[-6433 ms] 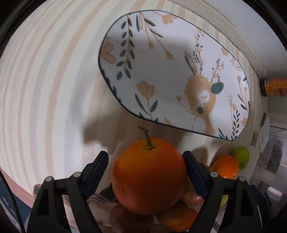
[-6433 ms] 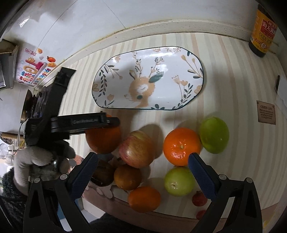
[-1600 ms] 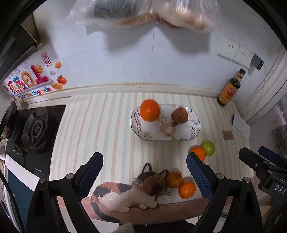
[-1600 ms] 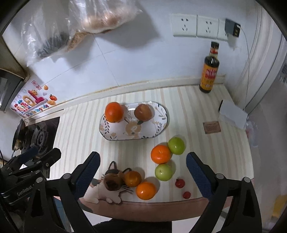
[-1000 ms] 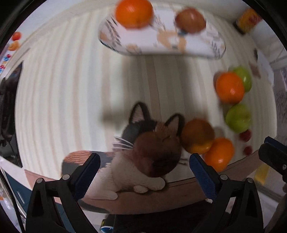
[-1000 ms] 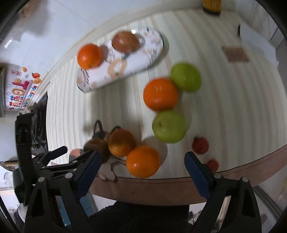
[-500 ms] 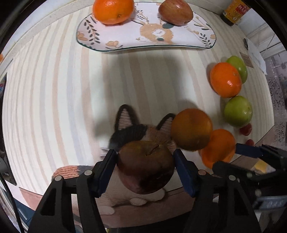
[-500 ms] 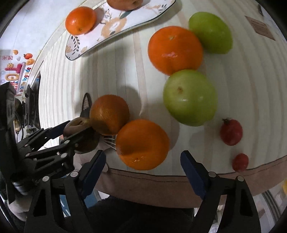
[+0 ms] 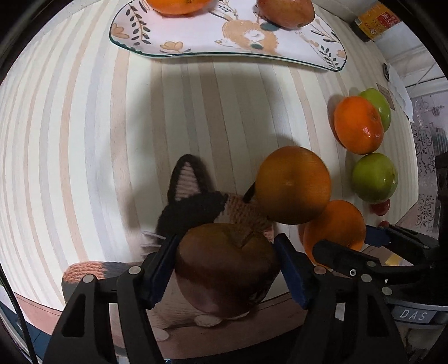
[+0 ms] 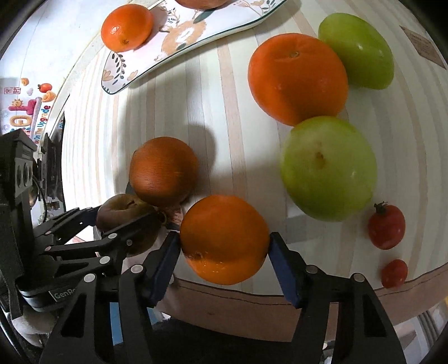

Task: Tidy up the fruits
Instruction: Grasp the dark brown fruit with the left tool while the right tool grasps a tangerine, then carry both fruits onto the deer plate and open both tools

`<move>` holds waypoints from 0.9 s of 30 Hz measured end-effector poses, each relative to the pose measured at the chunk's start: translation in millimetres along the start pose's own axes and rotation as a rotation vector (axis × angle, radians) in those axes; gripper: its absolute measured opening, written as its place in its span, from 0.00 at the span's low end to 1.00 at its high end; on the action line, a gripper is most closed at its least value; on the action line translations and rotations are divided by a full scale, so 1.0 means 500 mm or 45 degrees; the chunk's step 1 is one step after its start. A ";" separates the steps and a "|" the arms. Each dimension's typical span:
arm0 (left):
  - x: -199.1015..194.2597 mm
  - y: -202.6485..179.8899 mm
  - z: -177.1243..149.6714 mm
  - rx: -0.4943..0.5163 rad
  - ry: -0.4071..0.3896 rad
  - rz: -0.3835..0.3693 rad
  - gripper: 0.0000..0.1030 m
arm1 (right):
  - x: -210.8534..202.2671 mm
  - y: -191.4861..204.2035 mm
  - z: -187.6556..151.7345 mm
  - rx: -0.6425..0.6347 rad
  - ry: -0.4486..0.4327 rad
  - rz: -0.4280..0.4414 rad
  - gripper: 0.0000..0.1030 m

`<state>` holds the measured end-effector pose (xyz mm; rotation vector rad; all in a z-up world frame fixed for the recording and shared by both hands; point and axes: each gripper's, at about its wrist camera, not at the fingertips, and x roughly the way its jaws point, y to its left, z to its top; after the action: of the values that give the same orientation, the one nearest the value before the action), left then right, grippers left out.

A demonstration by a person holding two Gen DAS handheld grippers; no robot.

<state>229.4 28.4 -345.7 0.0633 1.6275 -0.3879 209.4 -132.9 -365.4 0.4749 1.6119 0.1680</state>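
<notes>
Two fruits at counter edge (image 10: 252, 296), left hand-held gripper (image 9: 225, 268) clamping brown apple (image 9: 226, 266), right hand-held gripper (image 10: 224, 252) clamping orange (image 10: 224, 238).

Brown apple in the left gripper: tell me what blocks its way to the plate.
Nothing visible does. The left gripper holds the brown apple; bare striped counter lies ahead to the plate, whose middle is free. The dark orange sits right of that line.

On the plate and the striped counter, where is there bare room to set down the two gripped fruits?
The plate is bare across its deer print, between the orange and the red apple. The striped counter lies bare left of the knitted cat. It is crowded on the right, where oranges, green apples and cherry tomatoes cluster.
</notes>
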 end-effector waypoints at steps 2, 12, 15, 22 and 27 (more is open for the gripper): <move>0.001 0.002 -0.003 -0.008 0.009 -0.004 0.66 | 0.002 -0.002 0.001 0.007 0.009 0.011 0.65; -0.080 0.047 0.004 -0.045 -0.080 0.084 0.65 | -0.010 -0.013 -0.003 0.001 -0.017 0.021 0.62; -0.146 0.059 0.013 -0.062 -0.148 0.065 0.65 | -0.042 -0.002 0.001 -0.003 -0.042 0.063 0.62; -0.267 0.056 0.150 -0.141 -0.290 -0.016 0.65 | -0.164 0.038 0.098 -0.027 -0.217 0.122 0.62; -0.239 0.093 0.271 -0.253 -0.262 -0.046 0.65 | -0.170 0.084 0.221 -0.073 -0.283 0.069 0.62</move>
<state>383.8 56.0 -244.6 -0.1519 1.4570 -0.2500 328.5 -148.1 -283.0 0.4761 1.3746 0.1954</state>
